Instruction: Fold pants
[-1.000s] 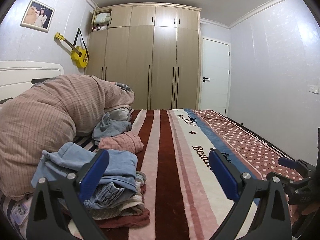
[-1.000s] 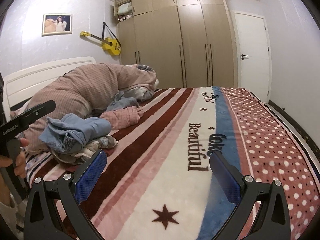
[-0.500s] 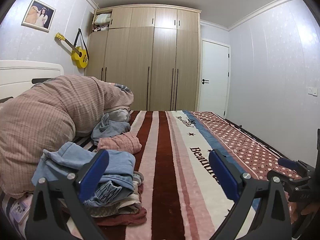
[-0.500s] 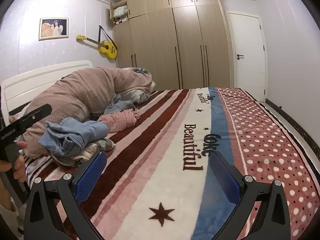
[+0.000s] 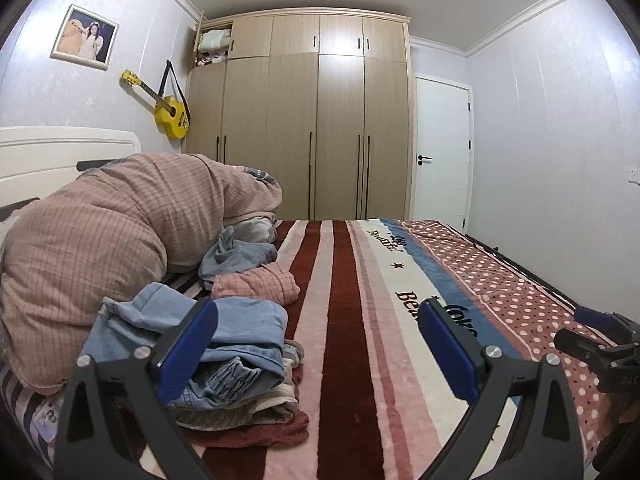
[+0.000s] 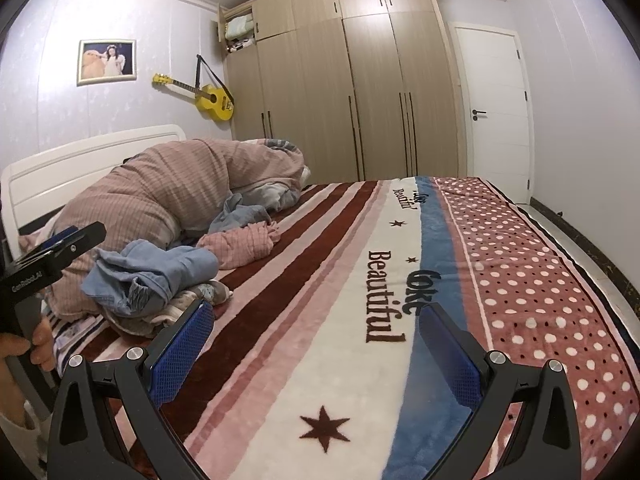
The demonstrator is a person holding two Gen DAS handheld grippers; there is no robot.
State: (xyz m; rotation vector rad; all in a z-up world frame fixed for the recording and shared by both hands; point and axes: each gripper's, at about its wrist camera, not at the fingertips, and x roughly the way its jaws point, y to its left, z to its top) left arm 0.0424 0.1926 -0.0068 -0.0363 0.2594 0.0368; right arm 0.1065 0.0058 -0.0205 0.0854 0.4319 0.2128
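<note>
A heap of crumpled clothes lies on the bed's left side, topped by light blue denim pants (image 5: pixel 224 332) (image 6: pixel 160 272). Behind it lie a pink checked garment (image 5: pixel 256 286) (image 6: pixel 240 244) and a grey-blue one (image 5: pixel 236 256). My left gripper (image 5: pixel 316 348) is open, its left finger in front of the denim pile, nothing between the pads. My right gripper (image 6: pixel 316 344) is open and empty above the striped blanket (image 6: pixel 320 280), to the right of the pile. Each gripper shows at the edge of the other's view.
A bulky pink checked duvet (image 5: pixel 100 240) is bunched against the white headboard (image 6: pixel 80 160). The striped and dotted blanket (image 5: pixel 352 320) covers the rest of the bed. A wardrobe (image 5: pixel 320 120), a white door (image 5: pixel 440 152) and a yellow guitar (image 5: pixel 168 108) stand behind. A hand (image 6: pixel 24 348) holds the left gripper.
Both cameras have shifted slightly; the clothes pile now sits a little lower and nearer in the left wrist view. The clothes have not moved. Both grippers stay open.
</note>
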